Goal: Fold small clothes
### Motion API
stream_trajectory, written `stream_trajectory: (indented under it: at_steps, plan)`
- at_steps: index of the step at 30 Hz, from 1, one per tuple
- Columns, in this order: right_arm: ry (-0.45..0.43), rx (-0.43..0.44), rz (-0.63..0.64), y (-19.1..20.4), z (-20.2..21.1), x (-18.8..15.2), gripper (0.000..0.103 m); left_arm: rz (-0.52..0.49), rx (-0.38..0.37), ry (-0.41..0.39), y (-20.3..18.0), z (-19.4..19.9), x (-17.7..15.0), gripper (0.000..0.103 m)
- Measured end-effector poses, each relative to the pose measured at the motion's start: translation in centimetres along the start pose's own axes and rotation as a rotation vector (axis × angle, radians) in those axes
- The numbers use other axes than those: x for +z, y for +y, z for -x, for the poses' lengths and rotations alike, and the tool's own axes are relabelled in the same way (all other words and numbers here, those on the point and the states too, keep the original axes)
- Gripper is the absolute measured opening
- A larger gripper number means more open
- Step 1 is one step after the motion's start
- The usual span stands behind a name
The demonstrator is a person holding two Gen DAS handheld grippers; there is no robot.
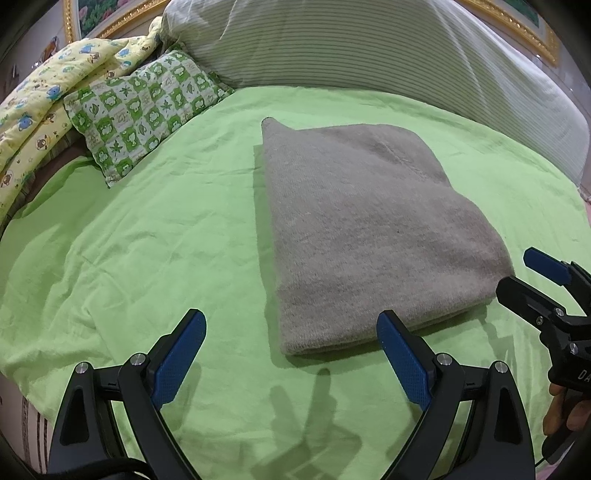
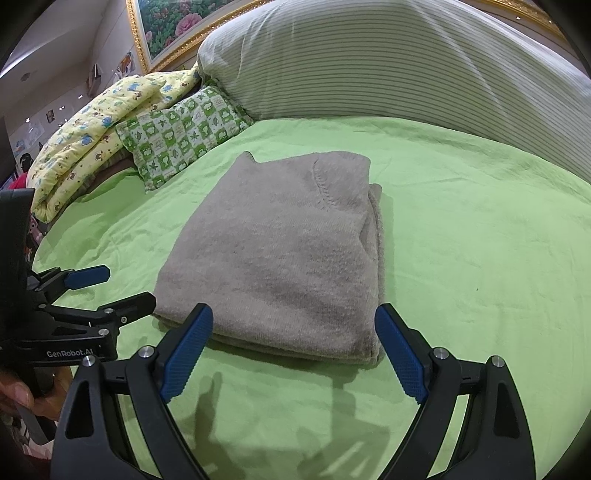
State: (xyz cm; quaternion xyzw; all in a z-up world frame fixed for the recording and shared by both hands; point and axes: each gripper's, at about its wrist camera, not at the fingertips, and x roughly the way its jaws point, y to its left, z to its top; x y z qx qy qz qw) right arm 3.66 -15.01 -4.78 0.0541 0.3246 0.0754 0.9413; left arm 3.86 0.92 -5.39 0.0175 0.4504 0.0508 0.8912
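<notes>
A grey knitted garment [image 1: 369, 229] lies folded into a flat rectangle on the green bed sheet [image 1: 147, 240]; it also shows in the right wrist view [image 2: 280, 254]. My left gripper [image 1: 291, 325] is open and empty, just short of the garment's near left corner. My right gripper [image 2: 293, 321] is open and empty, in front of the garment's near edge. The right gripper also shows at the right edge of the left wrist view [image 1: 517, 273], and the left gripper at the left of the right wrist view [image 2: 125, 286]. Neither touches the garment.
A green-and-white patterned pillow [image 1: 144, 107] and a yellow printed quilt [image 1: 48, 96] lie at the back left. A large striped pillow [image 1: 369, 48] runs along the back. A gold-framed picture [image 2: 177, 26] hangs behind.
</notes>
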Motion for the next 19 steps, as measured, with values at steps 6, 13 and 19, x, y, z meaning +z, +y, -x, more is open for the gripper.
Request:
stream_trajectory:
  at_steps: [6, 13, 19]
  plan:
    - [0.013, -0.013, -0.016, -0.5, -0.5, 0.4, 0.090, 0.009, 0.017, 0.021, 0.4, -0.5, 0.7, 0.094]
    - [0.017, -0.012, -0.042, -1.1, -0.9, 1.1, 0.090, 0.028, 0.014, 0.031, 0.6, -0.7, 1.2, 0.094]
    - [0.018, -0.009, -0.047, -1.1, -1.1, 1.3, 0.090, 0.031, 0.011, 0.036, 0.7, -0.8, 1.3, 0.094]
